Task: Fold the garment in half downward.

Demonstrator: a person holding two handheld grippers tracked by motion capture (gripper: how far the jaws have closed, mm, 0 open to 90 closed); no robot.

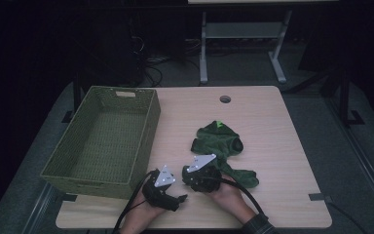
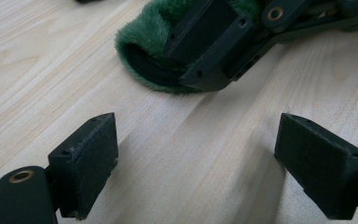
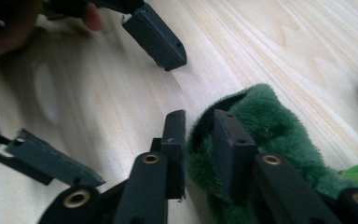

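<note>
Dim room, grey desk frame (image 1: 243, 34) behind

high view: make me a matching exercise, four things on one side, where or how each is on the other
Things:
1. basket
2. green garment
3. left gripper
4. right gripper

Place or state:
A. jaws wide apart over bare tabletop
B. lying crumpled at the middle of the table
C. jaws on either side of a fuzzy cuff
D. standing at the table's left side

Pairs: 1-D, 2-B, 3-A, 4-C
</note>
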